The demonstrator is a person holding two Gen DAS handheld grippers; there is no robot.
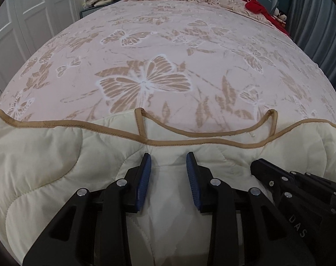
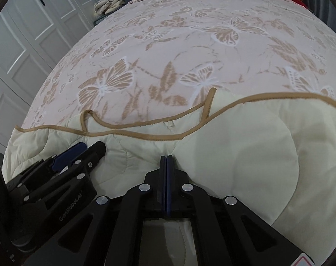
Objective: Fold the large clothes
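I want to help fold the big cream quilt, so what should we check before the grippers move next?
1. Left gripper jaws around a bunch of cream quilt: ok, fabric bulges between them; actual pinch: cannot tell.
2. Right gripper holding fabric: cannot tell; its jaws look fully shut, with no cloth showing between them.
3. Tan trim edge lying straight: not ok, it loops up in two places.
4. Butterfly bedspread beyond the quilt free of clutter: ok.
5. Grippers apart from each other: ok, side by side, not touching.

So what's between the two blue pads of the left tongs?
Only a stretch of the cream quilt. In the left wrist view the left tongs stand apart over it; whether the pads press it isn't clear.
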